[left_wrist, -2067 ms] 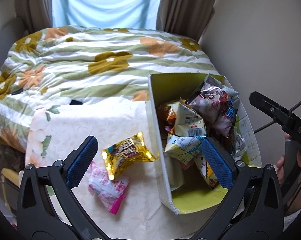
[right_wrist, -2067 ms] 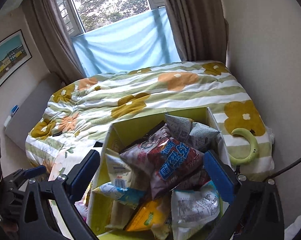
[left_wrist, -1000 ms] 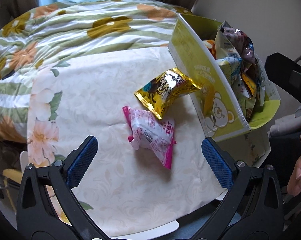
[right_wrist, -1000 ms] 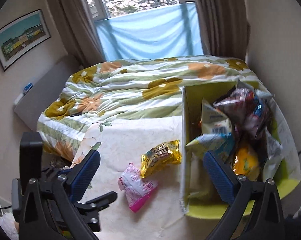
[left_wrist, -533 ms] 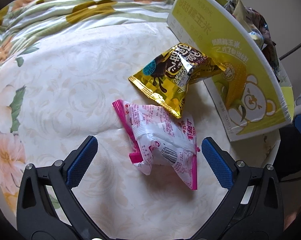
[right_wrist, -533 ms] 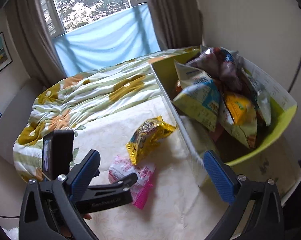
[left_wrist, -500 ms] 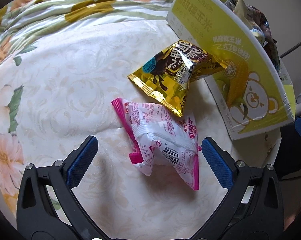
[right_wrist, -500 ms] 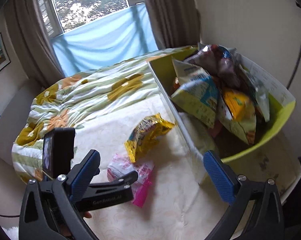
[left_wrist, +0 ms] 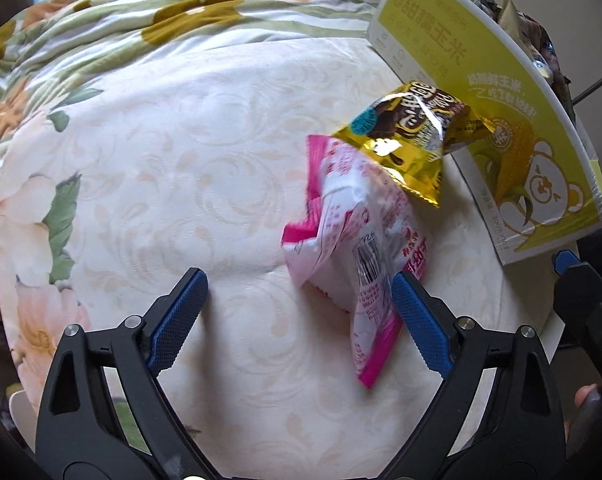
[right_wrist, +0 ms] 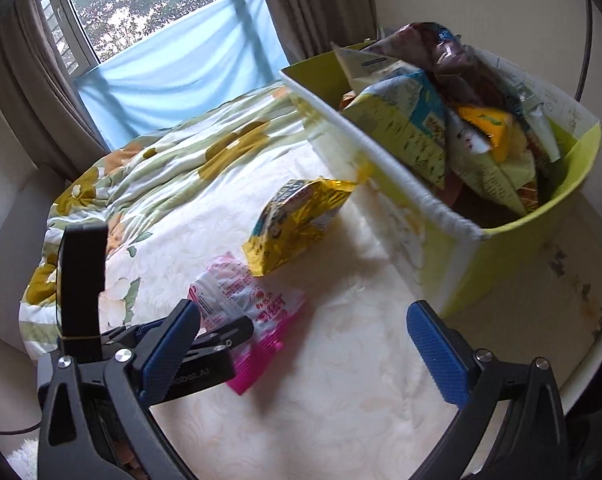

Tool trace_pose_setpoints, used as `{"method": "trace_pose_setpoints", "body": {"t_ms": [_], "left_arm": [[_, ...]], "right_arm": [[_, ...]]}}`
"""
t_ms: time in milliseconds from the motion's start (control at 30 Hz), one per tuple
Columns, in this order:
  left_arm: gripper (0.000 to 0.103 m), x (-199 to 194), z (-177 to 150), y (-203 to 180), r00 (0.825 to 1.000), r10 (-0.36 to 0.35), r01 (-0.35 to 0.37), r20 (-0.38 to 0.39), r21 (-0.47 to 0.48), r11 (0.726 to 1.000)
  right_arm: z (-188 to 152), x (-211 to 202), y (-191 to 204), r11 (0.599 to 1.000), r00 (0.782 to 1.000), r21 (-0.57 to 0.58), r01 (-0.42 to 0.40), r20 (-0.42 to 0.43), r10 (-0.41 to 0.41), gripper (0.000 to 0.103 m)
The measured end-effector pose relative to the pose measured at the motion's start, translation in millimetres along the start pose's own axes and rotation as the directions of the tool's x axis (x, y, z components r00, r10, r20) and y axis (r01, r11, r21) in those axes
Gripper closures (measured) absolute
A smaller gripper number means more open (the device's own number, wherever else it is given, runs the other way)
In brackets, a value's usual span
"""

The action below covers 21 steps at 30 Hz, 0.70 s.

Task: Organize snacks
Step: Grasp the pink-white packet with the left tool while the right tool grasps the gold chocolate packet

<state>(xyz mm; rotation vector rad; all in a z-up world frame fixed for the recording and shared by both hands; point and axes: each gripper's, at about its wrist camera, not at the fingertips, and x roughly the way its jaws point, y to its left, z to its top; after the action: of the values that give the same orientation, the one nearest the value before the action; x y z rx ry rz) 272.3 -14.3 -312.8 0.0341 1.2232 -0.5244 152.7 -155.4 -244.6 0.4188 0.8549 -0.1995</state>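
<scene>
The left gripper (left_wrist: 297, 312) is hovering, jaws wide, around the pink-and-white plastic snack packet (left_wrist: 353, 236) lying on the bench beside the gold foil packet (left_wrist: 413, 136) (yellow cardboard box (right_wrist: 501, 248) nearby); right gripper (right_wrist: 305, 344) is gaping wide.

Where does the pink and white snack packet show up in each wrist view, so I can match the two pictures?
Left wrist: pink and white packet right of centre, against the right finger's pad.
Right wrist: same packet lower left of centre, beside the left gripper.
Shared landmark: gold snack bag, just beyond it.
</scene>
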Motion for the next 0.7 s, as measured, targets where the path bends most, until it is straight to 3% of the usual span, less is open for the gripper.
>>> {"method": "trace_pose_setpoints", "body": {"t_ms": [133, 267, 500, 700], "left_arm": [[0.01, -9, 5, 22, 0.999, 0.049, -0.049, 0.022, -0.012, 0.999], [0.01, -17, 13, 36, 0.996, 0.077, -0.076, 0.036, -0.032, 0.997], [0.01, -4, 27, 4, 1.0, 0.012, -0.013, 0.028, 0.047, 0.999], [0.011, 17, 42, -11, 0.999, 0.035, -0.037, 0.029, 0.062, 0.997]], "right_arm": [[6, 21, 11, 0.999, 1.0, 0.027, -0.023, 0.002, 0.023, 0.0], [15, 40, 19, 0.998, 1.0, 0.057, 0.001, 0.027, -0.002, 0.001], [31, 49, 15, 0.981, 0.994, 0.191, 0.038, 0.096, -0.057, 0.004], [33, 62, 3, 0.958, 0.996, 0.284, 0.036, 0.073, -0.059, 0.004]]}}
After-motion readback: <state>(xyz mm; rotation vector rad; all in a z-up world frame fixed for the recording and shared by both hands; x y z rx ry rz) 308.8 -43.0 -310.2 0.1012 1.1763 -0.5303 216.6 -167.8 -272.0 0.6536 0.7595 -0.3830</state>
